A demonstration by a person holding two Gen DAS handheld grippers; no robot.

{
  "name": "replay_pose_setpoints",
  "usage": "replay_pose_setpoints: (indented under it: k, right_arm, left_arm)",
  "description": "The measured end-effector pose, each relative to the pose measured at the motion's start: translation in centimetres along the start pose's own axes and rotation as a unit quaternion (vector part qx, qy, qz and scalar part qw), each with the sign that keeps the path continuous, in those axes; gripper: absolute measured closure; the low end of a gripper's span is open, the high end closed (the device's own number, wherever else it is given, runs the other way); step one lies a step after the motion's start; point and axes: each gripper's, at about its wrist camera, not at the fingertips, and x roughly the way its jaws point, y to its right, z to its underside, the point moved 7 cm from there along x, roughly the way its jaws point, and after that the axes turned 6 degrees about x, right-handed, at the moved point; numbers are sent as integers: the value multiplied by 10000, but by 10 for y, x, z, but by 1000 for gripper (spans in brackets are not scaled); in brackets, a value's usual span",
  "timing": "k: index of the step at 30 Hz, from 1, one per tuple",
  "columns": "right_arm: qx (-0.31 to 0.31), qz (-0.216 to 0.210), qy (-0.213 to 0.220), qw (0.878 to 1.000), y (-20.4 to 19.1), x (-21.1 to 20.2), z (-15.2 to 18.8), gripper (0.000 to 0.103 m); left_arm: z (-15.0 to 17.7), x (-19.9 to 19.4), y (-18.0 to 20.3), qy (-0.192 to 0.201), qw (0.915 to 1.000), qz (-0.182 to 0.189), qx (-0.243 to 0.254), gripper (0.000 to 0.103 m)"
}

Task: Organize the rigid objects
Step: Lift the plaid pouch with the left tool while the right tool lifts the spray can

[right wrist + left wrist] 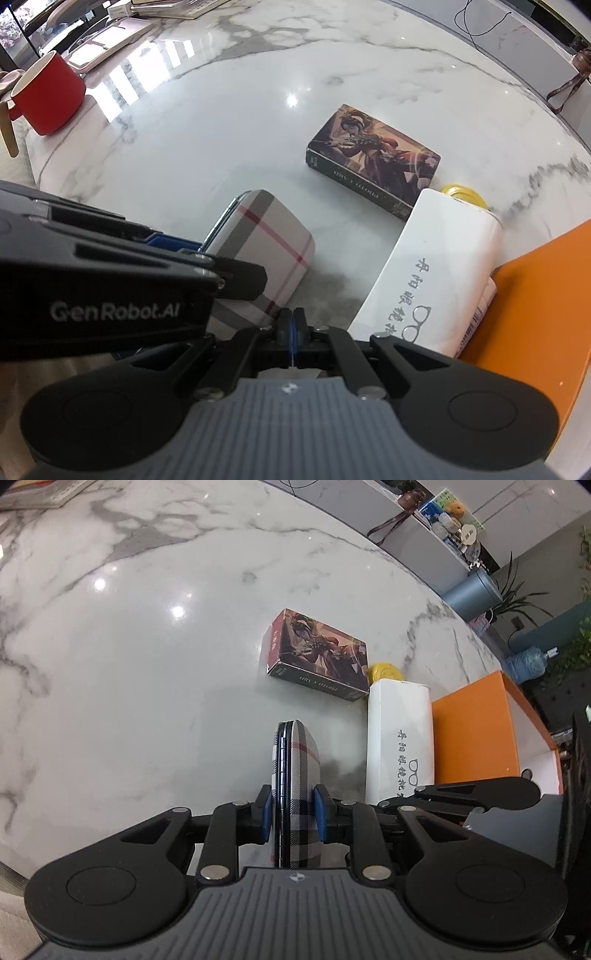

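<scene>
- While the left gripper (pixel 293 814) clamps the plaid case (pixel 295 775) on edge above the table (pixel 129 664), its long axis runs straight ahead of the jaws.
- Right gripper (pixel 293 334) hangs pinched shut and empty, just beside the white box (pixel 436 266).

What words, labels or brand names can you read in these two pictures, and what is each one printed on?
"GenRobot.AI": white letters on the side of the left gripper.
"PHOTO CARD": spine of the illustrated card box, seen upside down.
Chinese characters with a glasses drawing: on the white box; too unclear to transcribe.
Red side text on the card box: too small to read.
Plaid case: no text.
</scene>
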Motion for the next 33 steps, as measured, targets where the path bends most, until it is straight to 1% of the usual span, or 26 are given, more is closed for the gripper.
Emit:
replay_pose_setpoints:
  k: [3,5,8,11,13,15,17,20,23,24,26,28,33]
  right_arm:
    - [-89,19,92,9999,-2,-6,1,102]
    - [-193,12,175,9997,-3,-15,1,98]
    - [-390,-10,267,9989,-5,-31,6,96]
    - [-635,-122,298,9975,-9,-46,13,95]
    - [-810,-289,246,9960,-16,-53,18,94]
    - [-1010,-493,133,9936,-25,-56,26,87]
    - [-1216,-618,40,9906,-36,-57,32,73]
    - [-1490,-684,-124,9864,-49,-53,43,72]
    - [-1640,-583,-262,9844,-57,-42,50,71]
    - [-1675,-523,-291,9841,-57,-38,51,71]
    - [-1658,-514,-322,9843,-58,-32,51,64]
    - [-1582,-499,-282,9857,-58,-27,48,60]
    - [-1271,-453,-147,9907,-54,-23,36,60]
  left_arm:
    - [0,-2,0,22,10000,20,38,79]
    - [0,-6,3,77,9999,65,123,83]
    - [0,-19,9,244,9985,-211,439,83]
    - [1,-34,10,374,9973,-273,575,83]
    - [2,-45,9,468,9959,-399,658,83]
    - [1,-52,8,544,9943,-545,740,83]
    - [1,-59,6,602,9937,-597,734,83]
    - [1,-68,2,664,9934,-622,705,83]
    - [0,-72,1,705,9928,-660,712,83]
    - [1,-72,0,710,9928,-659,704,83]
    - [0,-73,-1,723,9927,-675,687,83]
    - [1,-74,-3,730,9927,-690,668,83]
    - [-1,-71,-10,724,9929,-724,601,83]
